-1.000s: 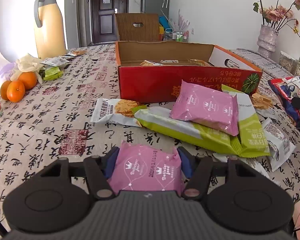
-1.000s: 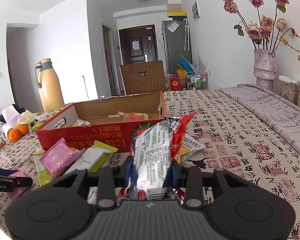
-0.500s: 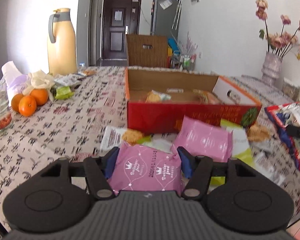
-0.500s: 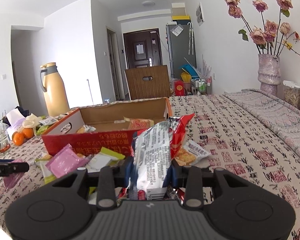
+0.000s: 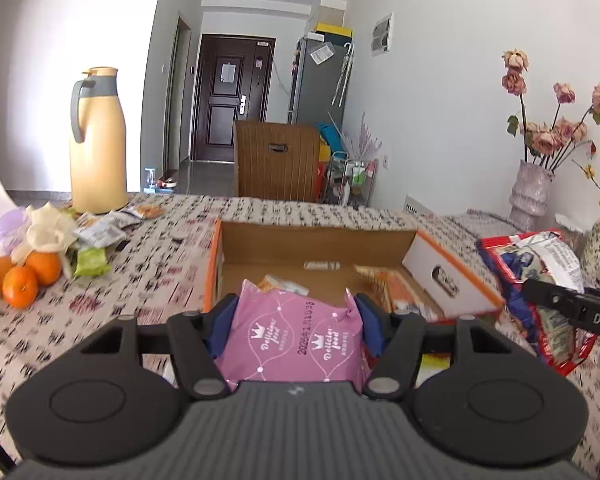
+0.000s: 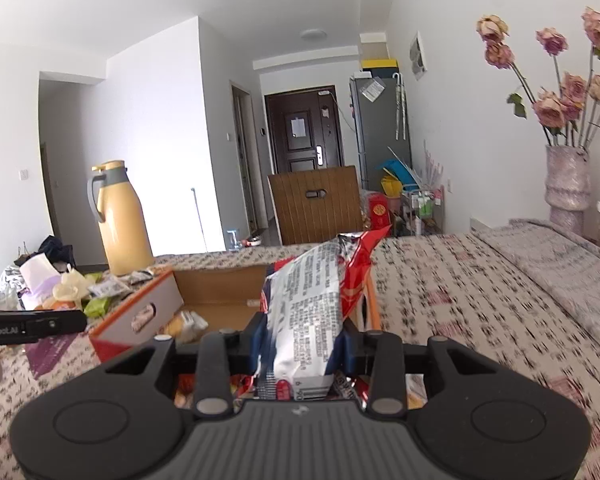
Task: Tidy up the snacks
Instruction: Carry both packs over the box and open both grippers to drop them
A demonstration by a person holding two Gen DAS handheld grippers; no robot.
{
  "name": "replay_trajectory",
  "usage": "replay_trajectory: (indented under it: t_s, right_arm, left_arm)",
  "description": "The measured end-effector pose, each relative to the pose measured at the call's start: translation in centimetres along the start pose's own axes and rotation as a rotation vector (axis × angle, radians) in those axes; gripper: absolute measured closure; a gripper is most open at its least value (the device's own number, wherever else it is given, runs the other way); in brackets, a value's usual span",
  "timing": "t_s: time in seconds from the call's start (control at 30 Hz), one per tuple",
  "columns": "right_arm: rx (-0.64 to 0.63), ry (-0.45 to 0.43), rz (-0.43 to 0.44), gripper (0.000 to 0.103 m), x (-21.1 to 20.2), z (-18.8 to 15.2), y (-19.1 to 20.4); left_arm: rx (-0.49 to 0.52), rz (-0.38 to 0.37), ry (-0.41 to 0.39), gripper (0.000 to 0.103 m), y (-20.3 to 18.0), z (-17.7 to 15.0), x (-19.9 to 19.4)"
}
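Note:
My left gripper [image 5: 296,320] is shut on a pink snack packet [image 5: 292,340] and holds it in the air at the near edge of the open red cardboard box [image 5: 316,244]. Several snack packets [image 5: 396,288] lie inside the box. My right gripper [image 6: 300,344] is shut on a red and silver snack bag [image 6: 312,308], held upright just in front of the same box [image 6: 216,288]. The bag and the right gripper's finger also show in the left wrist view [image 5: 540,280] at the right.
A yellow thermos [image 5: 96,144], oranges [image 5: 24,276], tissues and small packets [image 5: 100,232] stand at the table's left. A vase of dried roses [image 6: 568,184] stands at the right by the wall. A wooden chair back [image 5: 276,160] is behind the table.
Both grippers have risen from the table and moved forward toward the box, each still holding its packet. The loose packets in front of the box have dropped out of view.

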State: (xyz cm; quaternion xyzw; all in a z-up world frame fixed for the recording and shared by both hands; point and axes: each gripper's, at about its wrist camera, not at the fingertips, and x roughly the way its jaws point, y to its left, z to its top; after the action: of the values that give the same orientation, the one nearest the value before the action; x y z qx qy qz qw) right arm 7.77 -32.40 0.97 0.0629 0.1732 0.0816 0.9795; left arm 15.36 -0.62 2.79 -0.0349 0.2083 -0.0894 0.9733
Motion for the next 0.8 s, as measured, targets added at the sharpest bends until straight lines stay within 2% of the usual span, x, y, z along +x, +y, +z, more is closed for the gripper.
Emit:
replay_trajectory:
  t_s: [0.23, 0.47, 0.63, 0.8]
  right_arm:
    - [-0.003, -0.024, 0.031, 0.068, 3.8, 2.5, 0.6]
    - [0.018, -0.024, 0.04, 0.068, 8.4, 4.5, 0.7]
    - [0.043, -0.01, 0.017, 0.068, 11.1, 4.6, 0.7]
    - [0.046, 0.015, 0.008, 0.068, 12.6, 3.5, 0.7]
  left_arm:
    - [0.006, -0.005, -0.016, 0.04, -0.8, 2.7, 3.6]
    - [-0.021, 0.023, -0.029, 0.04, -1.0, 5.0, 7.7]
    - [-0.047, 0.058, -0.013, 0.04, -1.0, 5.9, 10.7]
    - [-0.055, 0.071, -0.003, 0.04, -0.5, 4.8, 12.3]
